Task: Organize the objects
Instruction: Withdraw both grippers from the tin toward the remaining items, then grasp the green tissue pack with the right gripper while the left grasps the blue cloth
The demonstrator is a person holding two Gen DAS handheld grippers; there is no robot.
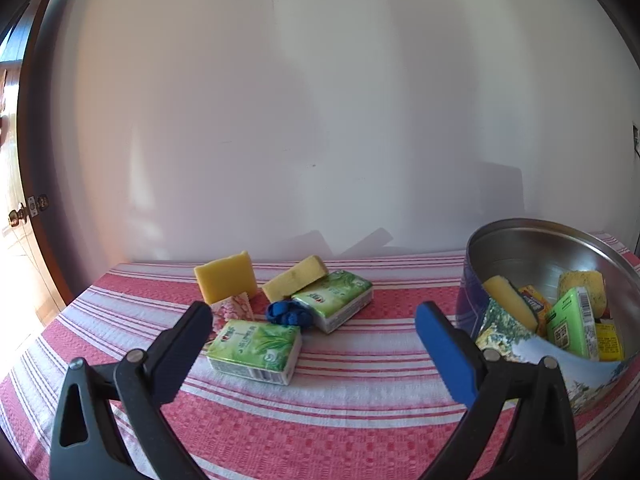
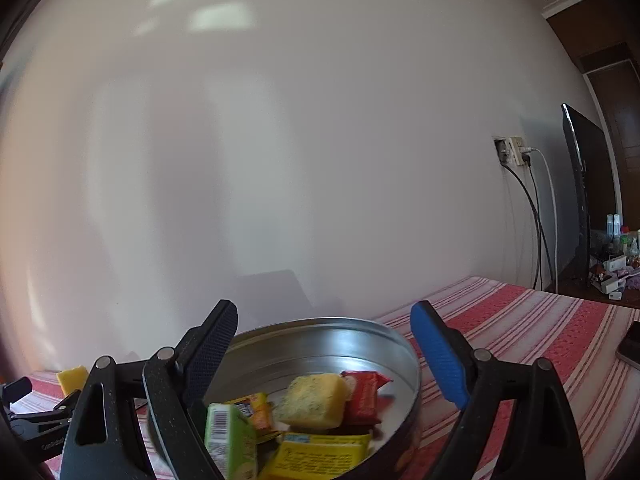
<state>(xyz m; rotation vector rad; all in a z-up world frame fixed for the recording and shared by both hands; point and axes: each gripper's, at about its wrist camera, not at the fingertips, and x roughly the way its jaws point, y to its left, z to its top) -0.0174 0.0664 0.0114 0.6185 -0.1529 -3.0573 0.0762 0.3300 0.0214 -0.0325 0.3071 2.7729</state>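
Observation:
On the red-and-white striped cloth [image 1: 360, 400] lie two green tissue packs [image 1: 256, 350] [image 1: 336, 300], two yellow sponges [image 1: 226, 278] [image 1: 294, 278], a crumpled blue item [image 1: 288, 312] and a pink packet [image 1: 236, 308]. My left gripper [image 1: 314, 314] stands open just in front of them, holding nothing. At the right is a round metal tin [image 1: 560, 232]. My right gripper [image 2: 323, 312] hangs open over the tin [image 2: 320, 322]. Inside it are a sponge [image 2: 314, 400], a red packet [image 2: 364, 396], a green pack [image 2: 230, 436] and yellow packets [image 2: 320, 456].
A white wall runs close behind the table. A phone [image 2: 630, 346] lies at the cloth's right edge. A screen [image 2: 580, 200], sockets with cables [image 2: 516, 152] and clutter stand beyond on the right. A door with a knob [image 1: 24, 212] is at the far left.

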